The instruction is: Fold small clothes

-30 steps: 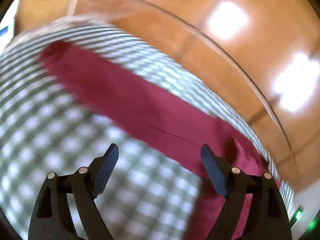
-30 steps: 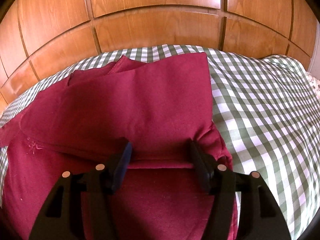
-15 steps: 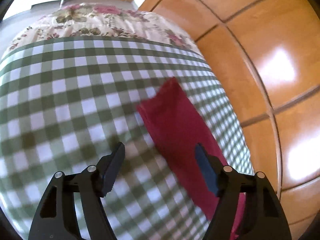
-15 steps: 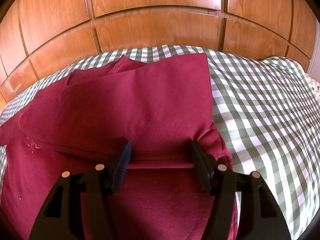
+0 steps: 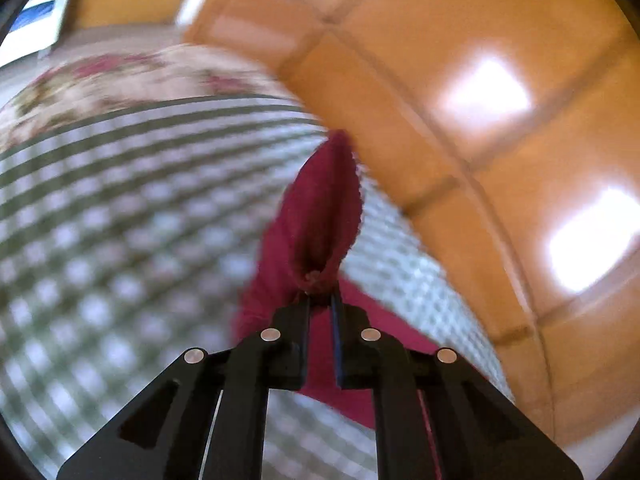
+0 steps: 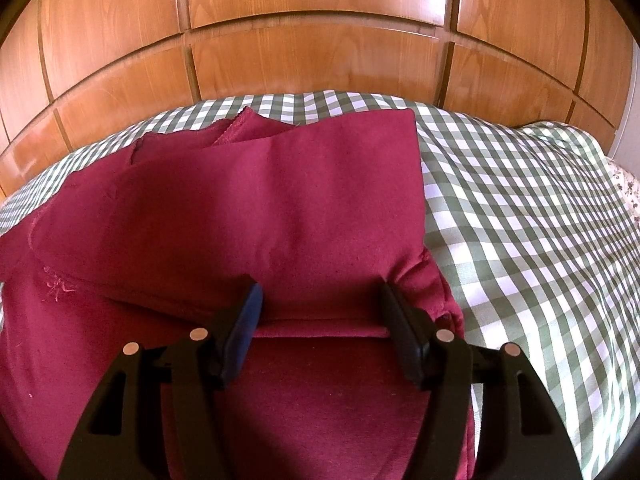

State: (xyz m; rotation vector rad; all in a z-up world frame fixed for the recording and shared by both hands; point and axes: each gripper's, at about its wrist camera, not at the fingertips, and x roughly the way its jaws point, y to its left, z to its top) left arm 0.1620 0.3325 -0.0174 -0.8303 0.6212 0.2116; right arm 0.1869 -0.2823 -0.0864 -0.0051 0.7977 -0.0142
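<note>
Since the earlier frame, left gripper jaws are closing, pinching a bunched corner of the red garment above the checked bedcover; right gripper remains spread, unclenched, resting on the folded garment

One dark red garment, folded over itself in several layers. One green-and-white checked cover spread on one bed. One flowered bedspread beyond the checked cover, seen blurred. One wooden panelled wall, made of many panels; exact number not countable. Two grippers: the left gripper and the right gripper, each with two black fingers, four fingers in all. Four silver rivets on each gripper.
</note>
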